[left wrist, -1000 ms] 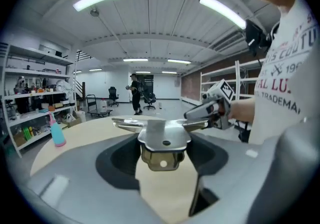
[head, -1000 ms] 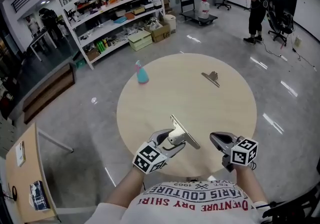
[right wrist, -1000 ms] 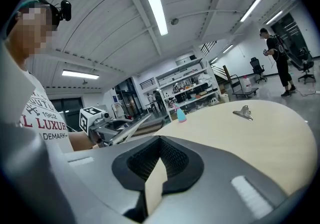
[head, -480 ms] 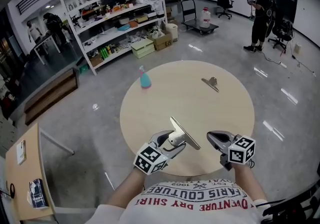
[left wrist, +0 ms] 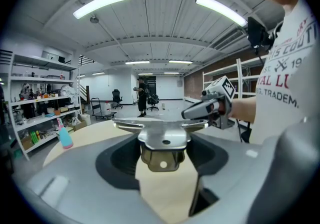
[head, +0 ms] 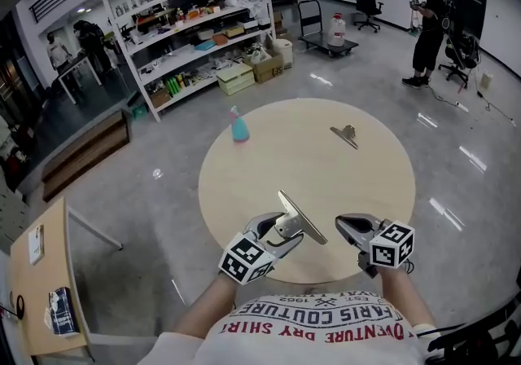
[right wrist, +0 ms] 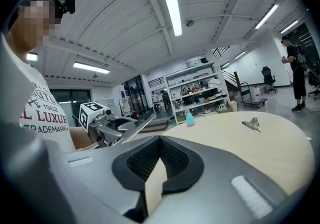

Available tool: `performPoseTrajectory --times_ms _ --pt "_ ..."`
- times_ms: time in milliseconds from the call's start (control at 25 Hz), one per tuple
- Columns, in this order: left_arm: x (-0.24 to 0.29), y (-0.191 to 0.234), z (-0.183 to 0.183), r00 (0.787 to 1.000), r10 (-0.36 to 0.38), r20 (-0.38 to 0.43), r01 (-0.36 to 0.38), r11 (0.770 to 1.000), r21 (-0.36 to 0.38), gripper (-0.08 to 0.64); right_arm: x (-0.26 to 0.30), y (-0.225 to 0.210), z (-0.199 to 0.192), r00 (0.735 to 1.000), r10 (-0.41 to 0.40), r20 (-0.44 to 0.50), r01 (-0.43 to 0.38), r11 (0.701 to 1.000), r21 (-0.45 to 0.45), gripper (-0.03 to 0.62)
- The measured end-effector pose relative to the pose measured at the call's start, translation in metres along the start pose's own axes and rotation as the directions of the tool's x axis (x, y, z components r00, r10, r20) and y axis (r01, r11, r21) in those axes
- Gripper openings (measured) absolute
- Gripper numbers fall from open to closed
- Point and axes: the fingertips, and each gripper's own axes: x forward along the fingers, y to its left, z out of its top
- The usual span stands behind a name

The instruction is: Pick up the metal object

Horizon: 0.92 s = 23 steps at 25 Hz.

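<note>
Hold stiff, smooth, likely slippery silver metal object (head: 303,219) by its folded centre: left gripper (head: 281,231) fingers clamped there, partly spread. Right gripper (head: 348,226) fingers closed together, empty.

A round, pale wooden table (head: 342,184) stands on a glossy grey floor (head: 138,192), with a blue spray bottle (head: 238,125) upright near its far left edge. Beyond it are cluttered white shelves (head: 191,25) and a person (head: 429,33) standing at the far right.
</note>
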Motion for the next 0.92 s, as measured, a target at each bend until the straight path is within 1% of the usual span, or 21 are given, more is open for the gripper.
performPoseTrajectory --times_ms 320,920 --pt "-0.008 0.001 -0.004 1.000 0.012 -0.001 -0.012 1.000 -0.006 0.282 0.001 0.008 -0.003 1.000 0.000 -0.002 0.000 1.000 0.000 0.002" --pt "-0.016 -0.006 -0.012 1.000 -0.001 0.001 0.001 1.000 -0.002 0.282 0.002 0.021 -0.011 1.000 -0.013 -0.003 0.013 1.000 0.002 0.000"
